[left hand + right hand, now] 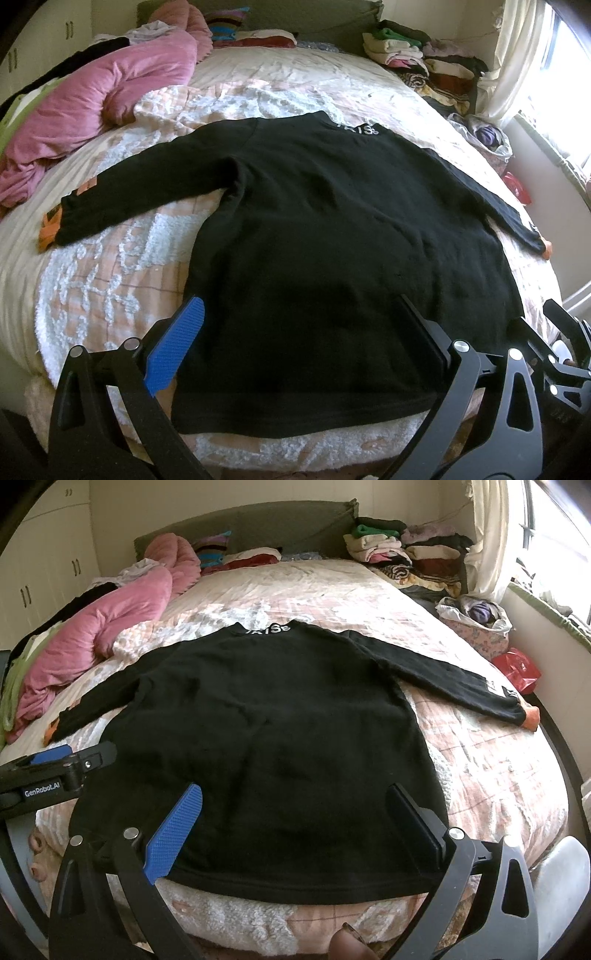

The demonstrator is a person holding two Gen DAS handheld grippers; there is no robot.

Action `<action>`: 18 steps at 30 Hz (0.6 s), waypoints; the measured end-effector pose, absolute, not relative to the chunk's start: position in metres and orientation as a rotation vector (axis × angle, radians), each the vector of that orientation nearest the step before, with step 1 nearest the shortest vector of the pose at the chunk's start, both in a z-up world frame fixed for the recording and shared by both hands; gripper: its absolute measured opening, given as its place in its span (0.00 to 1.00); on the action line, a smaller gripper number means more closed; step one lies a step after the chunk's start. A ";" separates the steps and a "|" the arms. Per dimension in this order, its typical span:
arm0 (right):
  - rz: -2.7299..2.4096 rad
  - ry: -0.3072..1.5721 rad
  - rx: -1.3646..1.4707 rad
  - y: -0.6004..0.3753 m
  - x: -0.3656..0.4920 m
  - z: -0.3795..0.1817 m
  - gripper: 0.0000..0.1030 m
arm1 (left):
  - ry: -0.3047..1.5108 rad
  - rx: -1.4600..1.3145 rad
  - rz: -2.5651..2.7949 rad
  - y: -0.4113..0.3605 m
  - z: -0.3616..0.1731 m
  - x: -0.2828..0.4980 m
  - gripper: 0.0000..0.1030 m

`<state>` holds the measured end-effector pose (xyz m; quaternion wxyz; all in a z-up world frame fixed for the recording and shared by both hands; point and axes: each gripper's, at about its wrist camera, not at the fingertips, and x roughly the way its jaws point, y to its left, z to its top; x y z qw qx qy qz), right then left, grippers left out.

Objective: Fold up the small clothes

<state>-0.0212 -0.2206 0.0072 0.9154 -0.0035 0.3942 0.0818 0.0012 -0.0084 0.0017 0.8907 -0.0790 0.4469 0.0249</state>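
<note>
Black long-sleeved top (266, 731) lies flat on the bed (480, 760), back up, collar w/ white lettering at the far end, hem nearest, both sleeves spread out to the sides. Left gripper (295, 332) hovers over the hem's left part, jaws wide, holding nothing; right gripper (295, 812) over the hem too, jaws wide, empty. Both look poised just above the hem, no fold begun yet, by my reading. Risks: fabric is thick and dark, so a pinch may catch only the top layer and the fold drags crooked; blue pad (173, 834) sits right at the hem edge, so a shallow bite could slip off. Fuzzy bedspread (110, 266) under it may get pinched along w/ the cloth. Right sleeve cuff (528, 716) reaches close to the bed edge, could slide off if the body is tugged. The two tools are close to each other in the left view, so they may bump if both close inward. Pink duvet (92, 110) near the left sleeve could snag it
</note>
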 end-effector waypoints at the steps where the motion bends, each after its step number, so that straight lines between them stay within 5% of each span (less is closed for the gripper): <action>1: 0.168 0.809 -0.007 -0.221 -0.021 0.007 0.96 | 0.927 -0.164 0.051 -0.008 0.000 0.001 0.92; 18: 0.166 0.806 -0.006 -0.221 -0.020 0.009 0.96 | 0.927 -0.162 0.050 -0.008 0.001 0.002 0.92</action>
